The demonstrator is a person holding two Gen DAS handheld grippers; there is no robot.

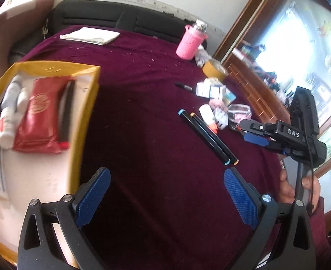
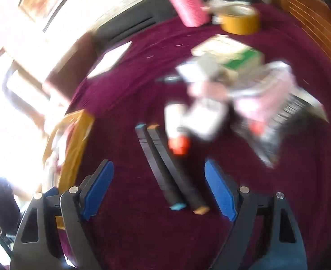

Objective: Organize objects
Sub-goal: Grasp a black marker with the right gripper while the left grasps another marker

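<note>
Gaping empty over maroon velvety cloth [image 1: 156,117], the left gripper [image 1: 167,200] and right gripper [image 2: 159,189] both stand open, two long black markers [image 2: 169,168] lying side by side between the right's blue ribbed pads [image 2: 219,191], a yellow-rimmed box [image 1: 84,121] leftward.

Left gripper [image 1: 167,193] hung wide open over the maroon cloth [image 1: 143,112], nothing in it. Yellow box [image 1: 84,117] on its left held a red pouch [image 1: 39,117] and white bottles [image 1: 10,110]. Two black markers [image 1: 208,137] lay side by side, right gripper [image 1: 253,135] just beyond them by the clutter.
</note>
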